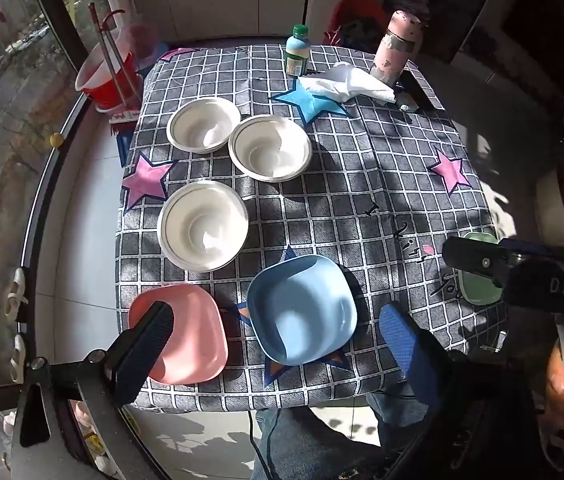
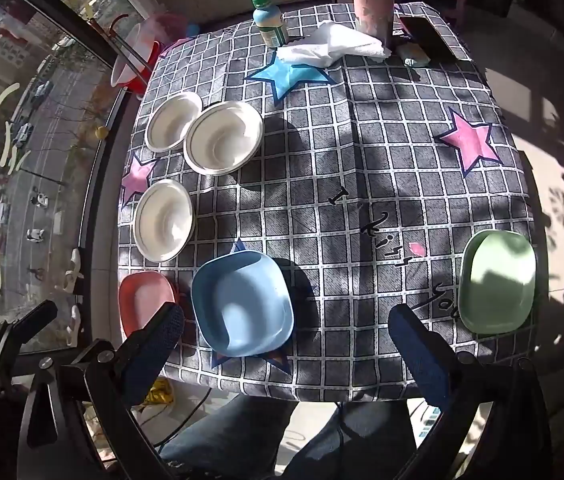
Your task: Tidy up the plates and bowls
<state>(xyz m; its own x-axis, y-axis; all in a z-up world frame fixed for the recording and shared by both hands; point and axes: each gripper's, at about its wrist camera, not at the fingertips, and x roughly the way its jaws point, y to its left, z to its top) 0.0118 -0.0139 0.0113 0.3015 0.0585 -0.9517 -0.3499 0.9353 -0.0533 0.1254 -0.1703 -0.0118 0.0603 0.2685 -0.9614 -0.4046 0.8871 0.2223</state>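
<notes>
Three white bowls [image 1: 203, 124] [image 1: 270, 148] [image 1: 203, 226] stand on the left half of the checked tablecloth [image 1: 361, 184]. Nearer the front edge lie a pink square plate [image 1: 190, 332], a blue square plate [image 1: 301, 308] and, far right, a green square plate [image 2: 497, 280]. My left gripper [image 1: 278, 344] hangs open high above the pink and blue plates with nothing between its fingers. My right gripper [image 2: 289, 344] is open too, above the front edge beside the blue plate [image 2: 242, 304], and holds nothing. The other gripper's body hides part of the green plate [image 1: 477, 288] in the left wrist view.
At the table's back stand a green-capped bottle [image 1: 297, 54], a pink flask [image 1: 395, 48], a crumpled white cloth [image 1: 345, 82] and a dark phone [image 2: 427, 36]. A red bucket [image 1: 108, 76] sits on the floor at the left by the window. The person's legs [image 2: 242, 432] are under the front edge.
</notes>
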